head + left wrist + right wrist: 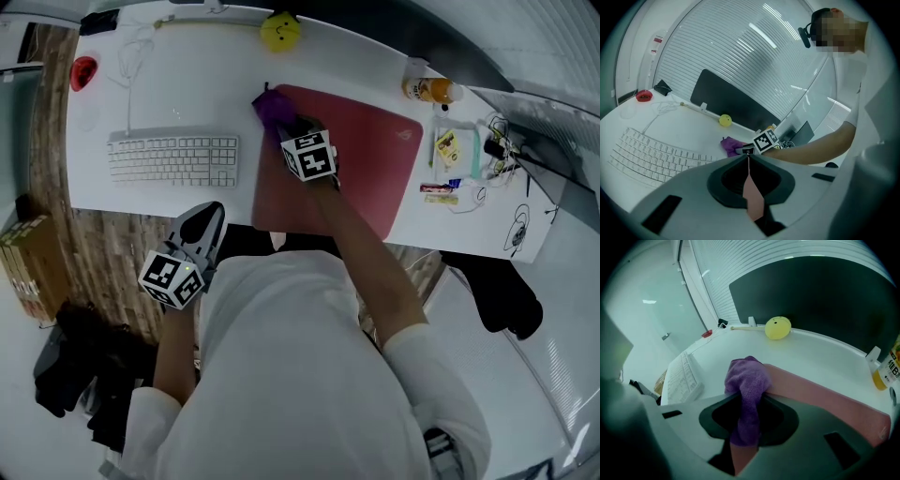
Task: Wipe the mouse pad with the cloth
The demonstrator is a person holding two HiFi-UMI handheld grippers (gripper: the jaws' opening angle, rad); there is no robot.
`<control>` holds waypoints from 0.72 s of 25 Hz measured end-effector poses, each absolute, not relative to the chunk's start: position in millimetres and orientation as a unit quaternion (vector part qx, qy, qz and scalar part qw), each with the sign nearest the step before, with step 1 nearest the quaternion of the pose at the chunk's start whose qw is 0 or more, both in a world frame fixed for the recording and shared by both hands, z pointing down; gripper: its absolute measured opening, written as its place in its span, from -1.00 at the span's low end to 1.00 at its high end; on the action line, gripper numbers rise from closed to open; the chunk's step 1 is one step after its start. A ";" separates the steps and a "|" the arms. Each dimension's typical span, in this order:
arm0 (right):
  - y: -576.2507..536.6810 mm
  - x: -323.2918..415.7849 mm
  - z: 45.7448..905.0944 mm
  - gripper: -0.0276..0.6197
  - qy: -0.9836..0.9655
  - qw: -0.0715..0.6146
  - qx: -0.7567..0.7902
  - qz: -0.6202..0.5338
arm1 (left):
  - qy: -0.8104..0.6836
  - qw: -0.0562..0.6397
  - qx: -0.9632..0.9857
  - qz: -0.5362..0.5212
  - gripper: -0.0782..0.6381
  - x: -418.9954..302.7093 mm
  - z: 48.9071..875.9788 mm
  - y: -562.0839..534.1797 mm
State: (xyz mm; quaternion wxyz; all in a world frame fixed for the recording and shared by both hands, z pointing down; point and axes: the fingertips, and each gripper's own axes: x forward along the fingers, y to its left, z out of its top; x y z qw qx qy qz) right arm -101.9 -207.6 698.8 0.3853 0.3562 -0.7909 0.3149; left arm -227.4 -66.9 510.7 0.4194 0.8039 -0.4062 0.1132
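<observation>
Counting from the body outward: two grippers, one cloth, one mouse pad, one keyboard. At 7 o'clock of the pad, near the desk's (169, 192) front edge, the left gripper (210, 216) has its jaws pressed together on nothing; the keyboard (173, 157) lies beyond it. The person's forearm hides a strip of the red mouse pad (370, 155). The right gripper (746, 401) is clamped on the purple cloth (749, 378), which bunches out past the tips (its rear end is lost between the jaws) onto the pad's 11 o'clock corner; one yellow ball (279, 31) sits farther off at 12 o'clock.
</observation>
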 end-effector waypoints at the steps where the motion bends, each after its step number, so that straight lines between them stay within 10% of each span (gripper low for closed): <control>1: -211.0 -96.2 699.3 -0.57 -0.789 0.385 0.362 0.314 | -0.406 0.419 0.804 0.116 -0.71 -225.8 511.0 -66.6; 18: -225.4 50.8 702.8 -0.57 -0.723 0.372 0.479 0.330 | -0.371 0.409 0.822 0.137 -0.71 -160.2 505.9 -66.4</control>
